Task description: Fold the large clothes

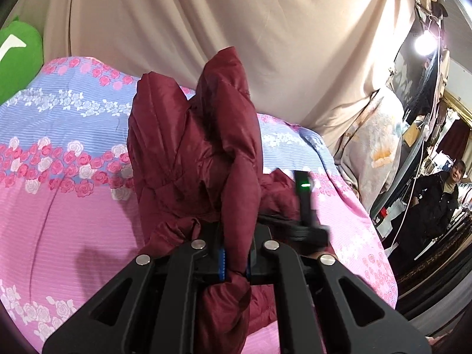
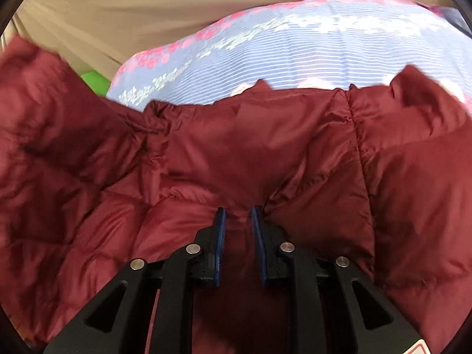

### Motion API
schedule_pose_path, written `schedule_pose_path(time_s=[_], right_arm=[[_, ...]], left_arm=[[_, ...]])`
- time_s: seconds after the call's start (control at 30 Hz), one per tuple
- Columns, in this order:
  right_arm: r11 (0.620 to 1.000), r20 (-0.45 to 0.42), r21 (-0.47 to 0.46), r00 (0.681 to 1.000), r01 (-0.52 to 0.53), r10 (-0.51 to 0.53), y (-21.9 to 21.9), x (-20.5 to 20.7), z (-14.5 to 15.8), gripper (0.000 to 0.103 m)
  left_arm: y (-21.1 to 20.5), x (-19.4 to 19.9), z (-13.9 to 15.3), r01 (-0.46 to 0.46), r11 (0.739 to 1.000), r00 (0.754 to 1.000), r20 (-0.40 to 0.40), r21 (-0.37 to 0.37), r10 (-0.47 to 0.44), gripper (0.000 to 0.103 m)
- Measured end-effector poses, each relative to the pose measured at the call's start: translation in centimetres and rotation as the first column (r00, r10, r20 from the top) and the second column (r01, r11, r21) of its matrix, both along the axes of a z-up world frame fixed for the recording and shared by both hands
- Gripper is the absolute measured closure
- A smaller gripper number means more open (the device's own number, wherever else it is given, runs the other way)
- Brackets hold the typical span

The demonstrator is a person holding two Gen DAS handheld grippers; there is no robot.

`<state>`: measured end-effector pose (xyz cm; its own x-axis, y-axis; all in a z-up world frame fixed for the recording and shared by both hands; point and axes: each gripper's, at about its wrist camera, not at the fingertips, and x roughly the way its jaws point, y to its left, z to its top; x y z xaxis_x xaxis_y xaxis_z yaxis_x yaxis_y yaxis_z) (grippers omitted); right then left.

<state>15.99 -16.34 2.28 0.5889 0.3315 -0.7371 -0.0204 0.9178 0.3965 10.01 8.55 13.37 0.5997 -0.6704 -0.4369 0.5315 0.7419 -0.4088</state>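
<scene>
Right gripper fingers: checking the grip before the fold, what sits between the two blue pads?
In the right wrist view, a pinched fold of the maroon puffer jacket fills the gap between the right gripper pads.

The right gripper (image 2: 238, 221), black with blue-padded fingers (image 2: 220, 236), pinches a fold of a dark red quilted puffer jacket (image 2: 236, 153), which fills the lower view and bunches up on both sides. Beyond the jacket's upper edge lies a blue-and-pink floral striped bedsheet (image 2: 309, 44), with a beige draped cloth (image 2: 118, 14) behind it. A small bright green patch (image 2: 94, 84), possibly a cushion, peeks out at left.
</scene>
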Motion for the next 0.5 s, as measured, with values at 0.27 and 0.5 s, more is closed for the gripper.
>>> schedule_pose_path(time_s=[0.27,0.5], right_arm=[[0.998,0.062,0.046,0.997,0.039,-0.042,-0.7,-2.6,2.5,0.086],[0.995,0.018,-0.029,0.995,-0.096,0.097,2.5,-3.4,3.0,0.085]], left_arm=[[-0.8,0.3,0.0,-0.001,1.0,1.0,-0.009,0.002,0.001,0.096],[-0.4,0.2,0.3,-0.004,1.0,1.0,-0.01,-0.023,0.003,0.096]])
